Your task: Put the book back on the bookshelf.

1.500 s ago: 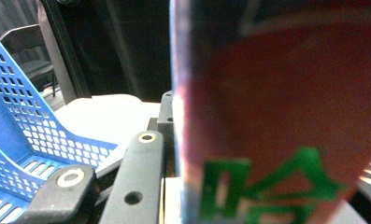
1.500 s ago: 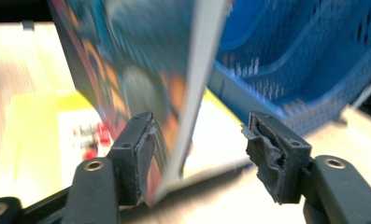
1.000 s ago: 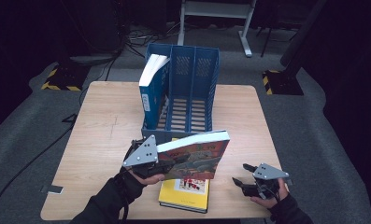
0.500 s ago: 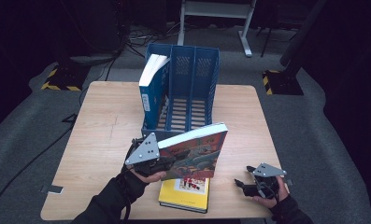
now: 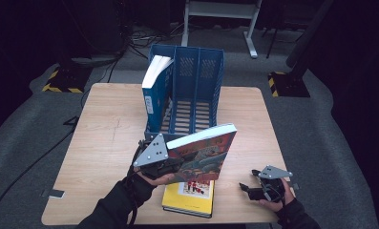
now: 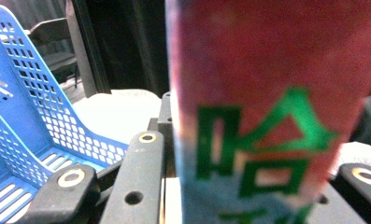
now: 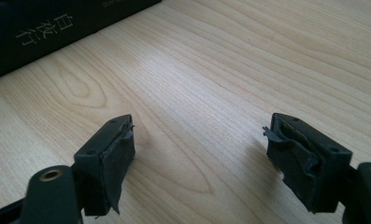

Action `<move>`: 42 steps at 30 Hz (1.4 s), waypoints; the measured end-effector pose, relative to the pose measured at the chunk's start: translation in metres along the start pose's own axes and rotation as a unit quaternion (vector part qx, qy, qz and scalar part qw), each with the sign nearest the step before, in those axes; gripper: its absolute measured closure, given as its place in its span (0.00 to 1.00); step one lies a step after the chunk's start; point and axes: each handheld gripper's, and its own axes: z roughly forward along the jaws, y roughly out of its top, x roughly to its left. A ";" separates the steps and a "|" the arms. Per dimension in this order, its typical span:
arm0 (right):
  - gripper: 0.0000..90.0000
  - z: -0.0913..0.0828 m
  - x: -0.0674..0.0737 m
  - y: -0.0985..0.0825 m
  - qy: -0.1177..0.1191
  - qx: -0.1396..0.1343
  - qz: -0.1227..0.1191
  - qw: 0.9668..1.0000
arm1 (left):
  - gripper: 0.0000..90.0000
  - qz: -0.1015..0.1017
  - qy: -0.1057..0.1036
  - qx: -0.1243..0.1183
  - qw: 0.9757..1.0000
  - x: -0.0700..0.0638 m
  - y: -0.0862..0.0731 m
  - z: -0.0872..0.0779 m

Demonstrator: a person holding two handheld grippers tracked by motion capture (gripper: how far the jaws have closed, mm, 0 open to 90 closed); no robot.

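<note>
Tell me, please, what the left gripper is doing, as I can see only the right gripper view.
Observer: The left gripper is shut on a red book, which it holds tilted above the table.
Operator: Is anything lying under that book?
Observer: Yes, a yellow book lies flat on the table, partly beneath it.
Operator: Where is the rack?
Observer: The blue rack stands just beyond the red book, with a blue book standing in its left slot.
</note>
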 end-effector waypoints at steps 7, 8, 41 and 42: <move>0.26 0.000 0.000 0.000 0.000 0.000 0.000 1.000 | 0.82 -0.006 0.021 -0.010 1.000 0.003 0.003 0.000; 0.26 0.000 0.000 0.000 0.000 0.000 0.000 1.000 | 0.82 -0.007 0.024 -0.011 1.000 0.004 0.003 -0.001; 0.24 0.000 0.001 0.000 0.000 0.002 0.001 1.000 | 0.82 -0.057 0.217 -0.029 0.974 0.064 0.041 -0.041; 0.24 0.000 0.001 0.000 0.000 0.002 0.001 1.000 | 0.82 -0.060 0.220 -0.028 0.973 0.067 0.042 -0.037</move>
